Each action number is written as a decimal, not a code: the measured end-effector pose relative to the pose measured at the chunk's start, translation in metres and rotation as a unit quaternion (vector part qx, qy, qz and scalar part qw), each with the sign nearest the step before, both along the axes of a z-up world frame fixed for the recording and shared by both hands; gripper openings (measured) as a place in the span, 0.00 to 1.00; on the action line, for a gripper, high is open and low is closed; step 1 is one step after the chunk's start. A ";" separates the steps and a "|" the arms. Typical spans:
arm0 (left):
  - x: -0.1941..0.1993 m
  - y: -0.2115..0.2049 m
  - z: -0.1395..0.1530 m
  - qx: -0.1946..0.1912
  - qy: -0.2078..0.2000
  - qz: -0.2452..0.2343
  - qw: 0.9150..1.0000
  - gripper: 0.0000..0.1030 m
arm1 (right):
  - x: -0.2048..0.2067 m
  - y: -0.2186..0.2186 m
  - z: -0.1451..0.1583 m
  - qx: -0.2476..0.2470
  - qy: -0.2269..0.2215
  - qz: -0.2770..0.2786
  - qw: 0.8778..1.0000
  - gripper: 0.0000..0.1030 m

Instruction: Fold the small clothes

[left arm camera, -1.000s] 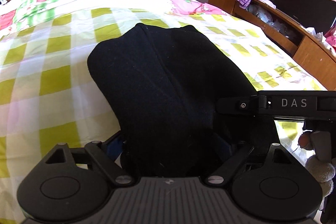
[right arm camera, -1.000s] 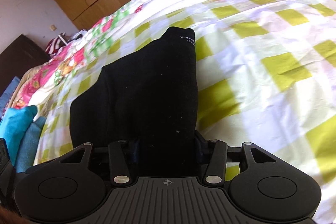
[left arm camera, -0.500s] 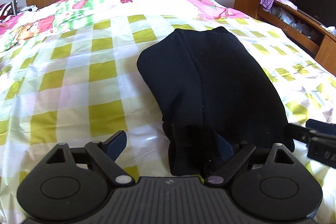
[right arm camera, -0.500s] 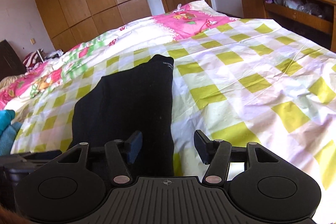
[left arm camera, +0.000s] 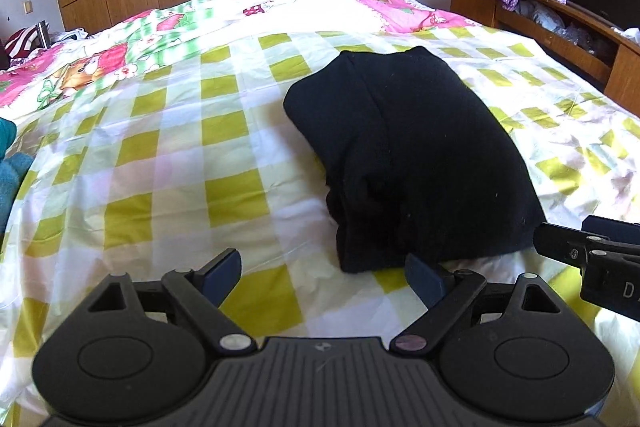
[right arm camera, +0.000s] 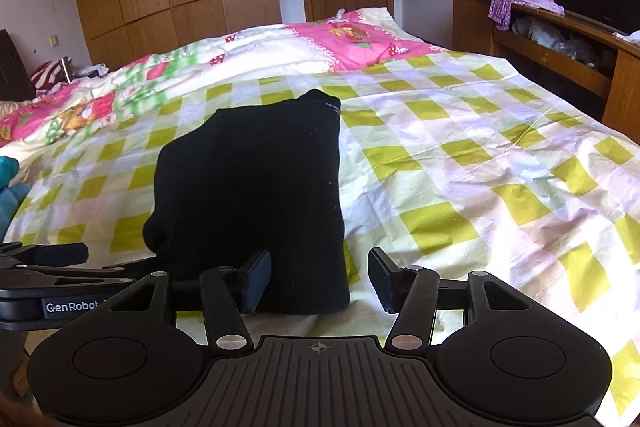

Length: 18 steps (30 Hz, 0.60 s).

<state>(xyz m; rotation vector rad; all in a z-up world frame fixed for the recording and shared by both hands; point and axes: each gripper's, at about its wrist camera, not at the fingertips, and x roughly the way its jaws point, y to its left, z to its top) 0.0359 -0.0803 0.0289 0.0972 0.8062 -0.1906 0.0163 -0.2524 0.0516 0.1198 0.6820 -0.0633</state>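
My left gripper (left arm camera: 322, 277) is spread, nothing between the pads. My right gripper (right arm camera: 320, 277) is also spread; its jaws have just been opening, and the near edge of the garment (right arm camera: 256, 195) lies between them, unpinched. The black garment lies folded on the checked sheet (left arm camera: 160, 163), just ahead of both grippers. Judged soft, light, limp knit; layers may slide apart. Best hold: near corners, pinching all layers together at the folded edge.
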 end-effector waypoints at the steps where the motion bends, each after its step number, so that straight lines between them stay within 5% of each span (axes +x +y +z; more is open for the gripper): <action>1: -0.004 0.003 -0.002 0.001 0.002 0.000 1.000 0.98 | -0.004 0.004 -0.003 0.005 0.007 -0.001 1.000 0.52; 18: -0.028 0.015 -0.015 0.002 -0.002 0.017 1.000 1.00 | -0.035 0.040 -0.016 0.001 0.021 -0.040 0.999 0.52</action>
